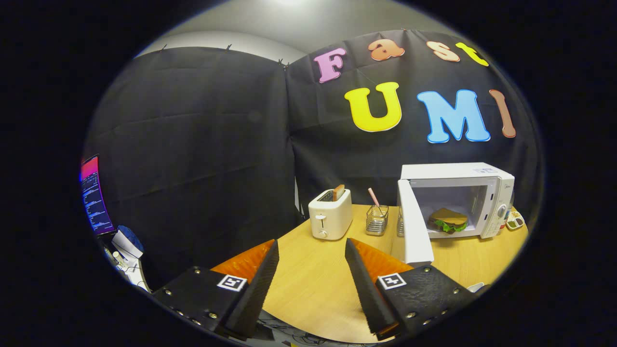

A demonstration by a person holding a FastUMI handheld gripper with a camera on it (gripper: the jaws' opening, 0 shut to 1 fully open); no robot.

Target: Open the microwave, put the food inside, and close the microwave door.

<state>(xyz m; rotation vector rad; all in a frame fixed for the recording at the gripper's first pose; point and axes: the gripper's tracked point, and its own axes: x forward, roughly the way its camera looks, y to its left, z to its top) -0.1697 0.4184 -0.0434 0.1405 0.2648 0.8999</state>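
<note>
Food step judged done, with the brown-and-green sandwich (448,220) lying inside the white box-shaped microwave (458,200) at far right; closing left: gripper (312,254) fingers spread wide, empty, to swing the white open door (415,226) shut from its near side.

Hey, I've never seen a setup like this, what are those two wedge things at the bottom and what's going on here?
Those wedges are the two fingers of a handheld gripper; the camera rides on it, looking forward. The fingers are apart, holding nothing. Beyond them, on the wooden table, stand a toaster with a slice in it, a wire holder, and a microwave. Its door hangs open and a sandwich sits inside. Closing the door remains.
</note>
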